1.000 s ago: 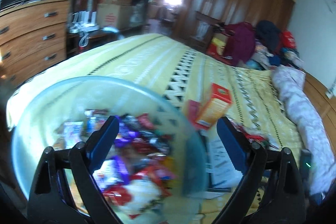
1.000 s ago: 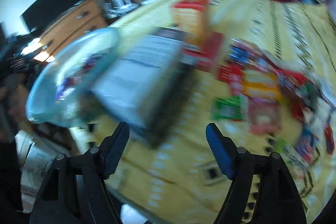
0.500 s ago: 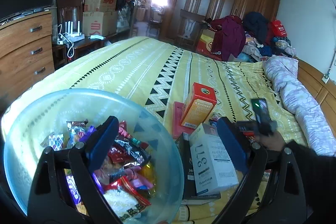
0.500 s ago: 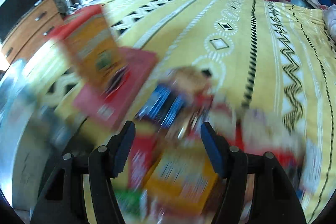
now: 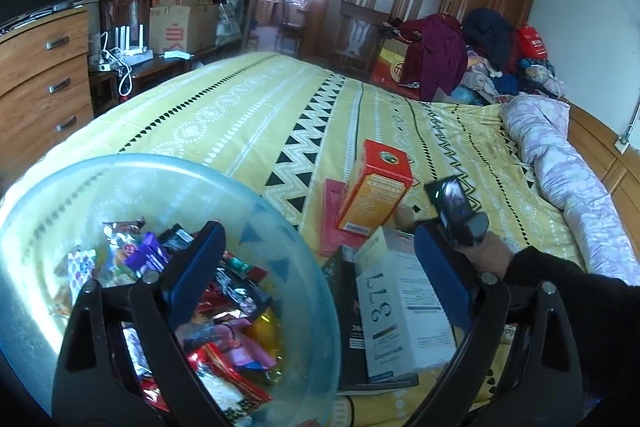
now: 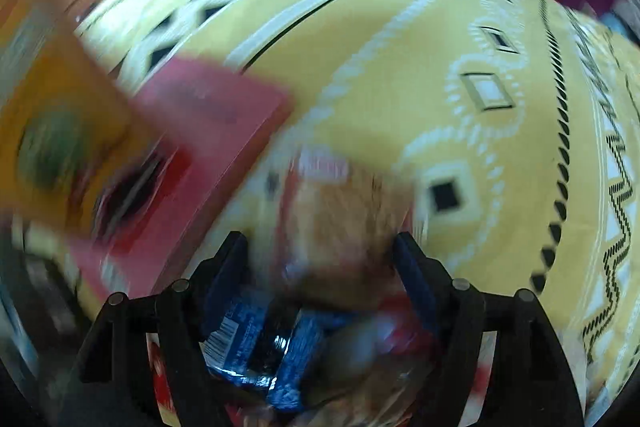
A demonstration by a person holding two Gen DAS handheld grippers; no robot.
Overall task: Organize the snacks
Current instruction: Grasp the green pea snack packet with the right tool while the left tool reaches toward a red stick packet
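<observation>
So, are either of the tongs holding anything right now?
No. The left tongs hang open over the bowl; the right tongs, just opening, straddle loose snack packets, not gripping.

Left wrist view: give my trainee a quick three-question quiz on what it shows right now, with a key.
1. True or false: the clear bowl already holds snack packets.
2. Which lies nearest the bowl's right side? A) the orange box B) the white box C) the purple blanket
3. Fill in: the orange box stands on a flat ____ packet.

Key: 1 true; 2 B; 3 pink.
</observation>
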